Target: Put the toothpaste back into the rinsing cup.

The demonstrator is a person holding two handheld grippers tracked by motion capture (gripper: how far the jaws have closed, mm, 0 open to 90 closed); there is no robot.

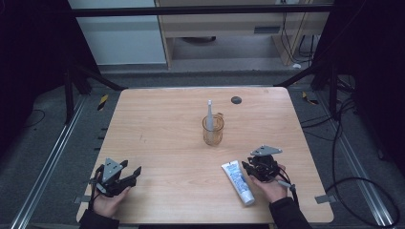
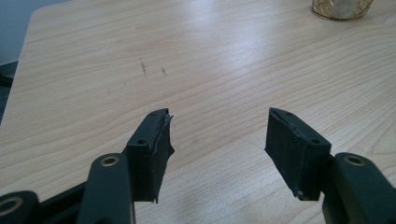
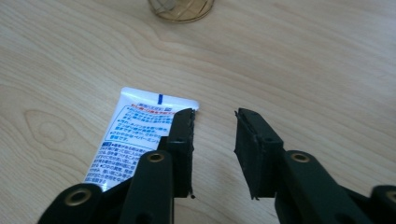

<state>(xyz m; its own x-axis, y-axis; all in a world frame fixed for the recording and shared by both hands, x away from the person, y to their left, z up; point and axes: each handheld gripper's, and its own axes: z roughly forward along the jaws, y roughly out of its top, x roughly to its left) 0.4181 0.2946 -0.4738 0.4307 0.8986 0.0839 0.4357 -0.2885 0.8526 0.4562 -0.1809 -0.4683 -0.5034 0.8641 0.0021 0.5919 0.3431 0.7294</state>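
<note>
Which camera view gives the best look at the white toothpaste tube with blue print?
The high view: the white toothpaste tube with blue print lies there whole, flat on the wooden table. The right gripper view shows its crimped end and readable print close up, partly behind a finger. The left gripper view looks across bare tabletop.

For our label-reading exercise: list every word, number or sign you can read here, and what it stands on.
White toothpaste tube: blue and red print in framed blocks, too small and blurred to read; one short blue mark near its flat end.
Clear amber glass cup, white toothbrush, wooden table: no text.
</note>
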